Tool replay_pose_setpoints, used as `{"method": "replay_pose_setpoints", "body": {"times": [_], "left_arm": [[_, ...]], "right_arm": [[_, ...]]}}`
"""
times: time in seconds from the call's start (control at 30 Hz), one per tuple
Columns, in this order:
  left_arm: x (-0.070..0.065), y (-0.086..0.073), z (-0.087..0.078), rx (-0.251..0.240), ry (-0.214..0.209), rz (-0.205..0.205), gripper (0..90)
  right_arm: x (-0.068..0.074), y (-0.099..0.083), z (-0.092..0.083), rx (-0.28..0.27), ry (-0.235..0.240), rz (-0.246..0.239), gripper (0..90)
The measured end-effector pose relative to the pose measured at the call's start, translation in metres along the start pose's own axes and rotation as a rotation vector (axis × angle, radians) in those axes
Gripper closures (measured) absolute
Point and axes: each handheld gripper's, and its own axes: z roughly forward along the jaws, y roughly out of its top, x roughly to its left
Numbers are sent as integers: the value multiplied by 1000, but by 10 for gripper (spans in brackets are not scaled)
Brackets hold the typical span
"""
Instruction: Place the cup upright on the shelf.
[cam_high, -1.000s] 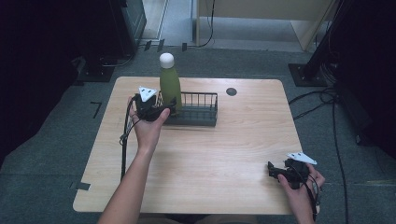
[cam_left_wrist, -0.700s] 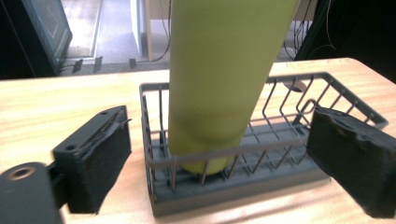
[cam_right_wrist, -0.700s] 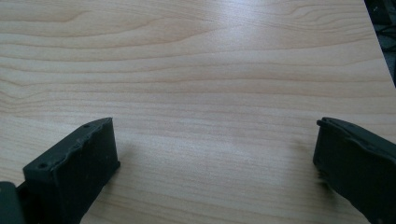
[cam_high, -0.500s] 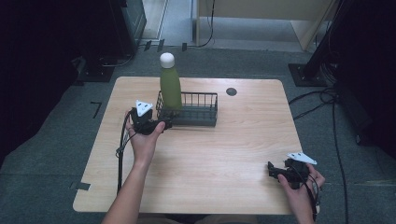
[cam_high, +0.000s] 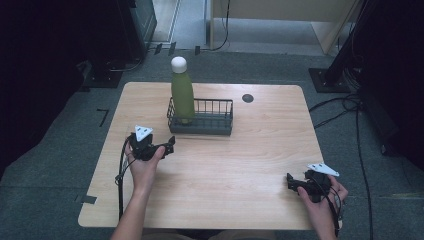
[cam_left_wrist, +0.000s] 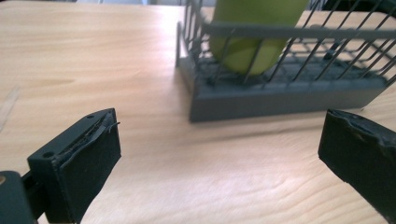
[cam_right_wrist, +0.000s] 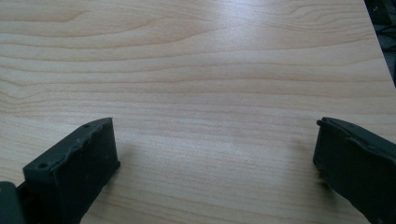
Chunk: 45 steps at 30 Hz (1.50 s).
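While our left gripper, jaws just spread wide and empty, faces the tall green metal bottle standing in the dark wire basket, our right gripper rests released on the pale wooden table, grey carpet around.

A light wooden table carries a dark wire basket (near its far edge).
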Motion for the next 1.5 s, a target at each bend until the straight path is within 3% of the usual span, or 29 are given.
{"method": "replay_pose_setpoints", "body": {"times": [0.3, 0.7, 0.8, 0.9, 1.03, 1.07, 1.1, 1.13, 1.2, 1.5], "left_arm": [[18, -26, -14, 58, 29, 38, 0], [43, -67, -33, 194, 114, 121, 0], [49, -77, -36, 227, 127, 124, 0], [54, -81, -44, 216, 124, 122, 0], [58, -86, -52, 235, 124, 161, 0], [61, -87, -54, 234, 125, 153, 0], [66, -89, -58, 241, 127, 121, 0], [66, -89, -58, 241, 127, 121, 0], [74, -91, -62, 251, 134, 70, 5], [77, -100, -77, 246, 173, 38, 5]], "right_arm": [[0, 0, 0, 0, 0, 0, 0], [0, 0, 0, 0, 0, 0, 0], [0, 0, 0, 0, 0, 1, 0], [0, 0, 0, 0, 0, 0, 0], [0, 0, 0, -1, 0, 1, 0], [0, 0, 0, -1, 0, 0, 0], [0, 0, 0, -1, 0, 1, 0], [0, 0, 0, -1, 0, 1, 0], [0, 0, 0, -1, 0, 0, 0], [0, 0, 0, -1, -1, 0, 0]]}}
